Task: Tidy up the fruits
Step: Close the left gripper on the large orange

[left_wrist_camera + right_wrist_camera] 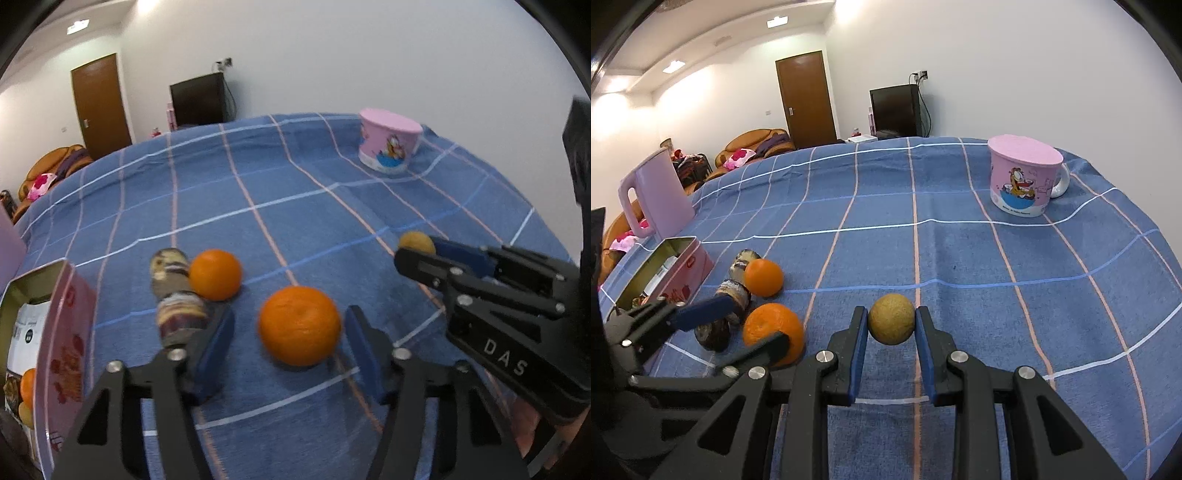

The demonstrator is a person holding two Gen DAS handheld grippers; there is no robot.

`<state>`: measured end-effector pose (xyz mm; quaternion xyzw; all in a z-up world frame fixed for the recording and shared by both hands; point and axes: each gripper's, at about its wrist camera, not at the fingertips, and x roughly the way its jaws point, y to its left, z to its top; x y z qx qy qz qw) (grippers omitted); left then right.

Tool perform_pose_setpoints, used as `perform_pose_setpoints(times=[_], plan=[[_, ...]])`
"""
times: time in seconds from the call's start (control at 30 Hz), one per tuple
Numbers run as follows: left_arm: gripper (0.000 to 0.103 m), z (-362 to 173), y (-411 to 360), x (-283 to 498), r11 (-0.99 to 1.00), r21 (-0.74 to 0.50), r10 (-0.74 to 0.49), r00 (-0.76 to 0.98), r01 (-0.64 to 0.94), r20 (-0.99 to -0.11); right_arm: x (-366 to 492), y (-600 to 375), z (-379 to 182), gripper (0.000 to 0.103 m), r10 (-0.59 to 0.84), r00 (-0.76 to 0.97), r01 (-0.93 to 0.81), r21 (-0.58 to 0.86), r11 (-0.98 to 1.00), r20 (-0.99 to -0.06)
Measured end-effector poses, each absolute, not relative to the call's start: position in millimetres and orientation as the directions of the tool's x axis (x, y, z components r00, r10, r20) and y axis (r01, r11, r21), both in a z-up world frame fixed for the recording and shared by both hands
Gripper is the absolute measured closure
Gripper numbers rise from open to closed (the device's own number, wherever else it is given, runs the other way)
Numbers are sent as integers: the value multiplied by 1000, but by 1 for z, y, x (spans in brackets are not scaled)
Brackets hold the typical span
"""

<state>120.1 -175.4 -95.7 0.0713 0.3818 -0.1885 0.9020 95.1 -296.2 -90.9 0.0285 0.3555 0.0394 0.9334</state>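
A small yellow-brown round fruit (891, 320) sits pinched between the blue pads of my right gripper (891, 314), which is shut on it. The left wrist view shows that same gripper (417, 248) and fruit (415, 240) at the right. My left gripper (288, 318) is open around a large orange (299, 326) on the blue checked cloth; a gap shows at the left pad (214, 350), and the right pad is close to the peel. A smaller orange (215, 274) lies behind it, against dark mottled fruits (181, 317).
An open pink tin box (62, 332) at the left holds an orange and other items. A lidded pink cartoon mug (1023, 177) stands far right. At the far left stands a pink kettle (653, 192). The cloth-covered table (960, 258) drops off behind the mug.
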Motion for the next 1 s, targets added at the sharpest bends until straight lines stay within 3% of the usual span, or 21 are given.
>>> perform_pose_setpoints(times=[0.07, 0.17, 1.0], plan=[[52, -97, -177, 121, 914, -25, -296, 624, 404, -724, 95, -295, -91, 76, 98, 743, -59, 81, 995, -662], [53, -97, -174, 122, 913, -46, -310, 616, 405, -725, 95, -294, -92, 76, 104, 740, -68, 80, 995, -665], [54, -79, -149, 105, 952, -55, -272, 749, 301, -605, 78, -283, -79, 76, 171, 798, -161, 70, 985, -578]])
